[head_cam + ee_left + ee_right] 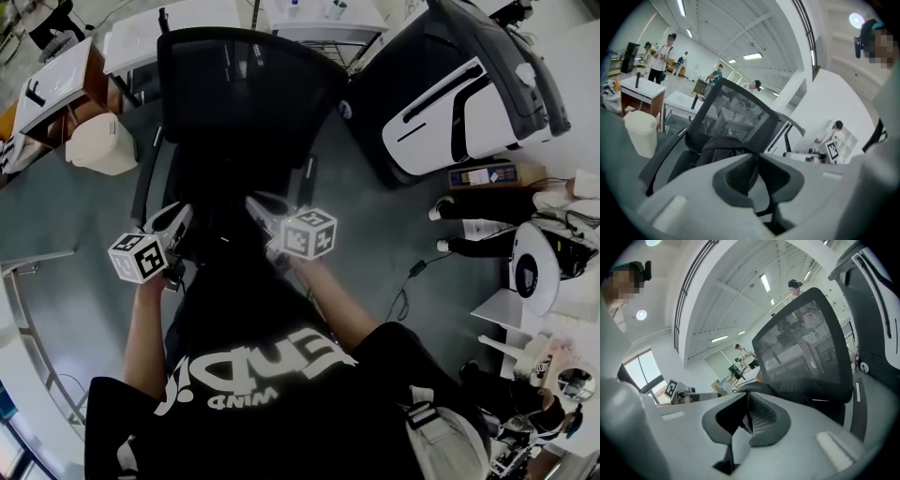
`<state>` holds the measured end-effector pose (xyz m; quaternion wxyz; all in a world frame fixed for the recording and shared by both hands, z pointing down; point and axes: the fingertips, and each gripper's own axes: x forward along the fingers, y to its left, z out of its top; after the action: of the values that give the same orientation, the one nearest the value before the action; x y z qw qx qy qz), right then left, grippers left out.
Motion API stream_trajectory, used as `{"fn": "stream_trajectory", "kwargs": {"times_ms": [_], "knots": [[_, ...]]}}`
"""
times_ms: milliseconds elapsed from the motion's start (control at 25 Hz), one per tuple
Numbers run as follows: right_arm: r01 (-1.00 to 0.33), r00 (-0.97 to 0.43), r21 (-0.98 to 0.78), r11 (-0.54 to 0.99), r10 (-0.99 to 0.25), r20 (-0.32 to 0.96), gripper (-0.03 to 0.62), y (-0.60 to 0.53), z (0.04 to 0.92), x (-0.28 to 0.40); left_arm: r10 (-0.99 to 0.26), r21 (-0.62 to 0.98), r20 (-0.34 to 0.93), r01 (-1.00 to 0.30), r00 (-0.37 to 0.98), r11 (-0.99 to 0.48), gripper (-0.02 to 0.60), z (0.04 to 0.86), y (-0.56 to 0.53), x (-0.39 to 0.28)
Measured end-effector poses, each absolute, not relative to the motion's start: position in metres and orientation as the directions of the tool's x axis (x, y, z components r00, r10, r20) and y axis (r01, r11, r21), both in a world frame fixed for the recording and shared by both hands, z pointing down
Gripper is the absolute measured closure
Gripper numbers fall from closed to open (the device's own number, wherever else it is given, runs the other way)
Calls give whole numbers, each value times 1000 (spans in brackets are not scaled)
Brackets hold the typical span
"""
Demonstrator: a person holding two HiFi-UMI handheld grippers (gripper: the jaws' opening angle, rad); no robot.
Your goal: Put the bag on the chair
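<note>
Bag (719,147) sits dark on the chair (736,112) seat, against the backrest. Left gripper (757,157) and right gripper (747,401) both closed tight at its near side; any pinched fabric, can't tell.

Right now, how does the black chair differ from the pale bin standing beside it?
Colour: the chair is black, the bin is cream white.
Size: the chair is much taller and wider than the bin.
Build: the chair has a see-through mesh back; the bin has solid walls and a closed top.
Load: a dark bag seems to lie on the chair's seat; nothing lies on the bin.
Both stand upright on the grey floor.
</note>
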<state>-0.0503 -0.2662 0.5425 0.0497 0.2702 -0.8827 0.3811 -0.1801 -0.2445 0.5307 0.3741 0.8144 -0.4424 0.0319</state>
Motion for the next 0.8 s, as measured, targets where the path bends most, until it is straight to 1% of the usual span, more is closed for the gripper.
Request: {"fn": "stream_trajectory", "kwargs": {"times_ms": [40,80,240,560,800], "knots": [[-517,-847,-645,563,-448,288,593,-266,539,-48,-708,575,380,-751,595,-323,559,527,-243,-179],[-518,-846,-643,564,-451,286,593,-264,536,-47,-717,571,377,-756,587,-319,581,524,-241,-178],[-516,-849,-640,569,-437,297,594,-256,531,-42,-736,561,356,-761,577,-326,581,510,-234,-169],[-559,-827,-592,580,-436,355,594,-242,534,-37,-750,532,325,-767,577,-359,581,490,-223,-163],[-563,-826,-572,597,-441,352,594,-212,529,-44,-741,521,321,-763,590,-382,581,488,-200,-166]]}}
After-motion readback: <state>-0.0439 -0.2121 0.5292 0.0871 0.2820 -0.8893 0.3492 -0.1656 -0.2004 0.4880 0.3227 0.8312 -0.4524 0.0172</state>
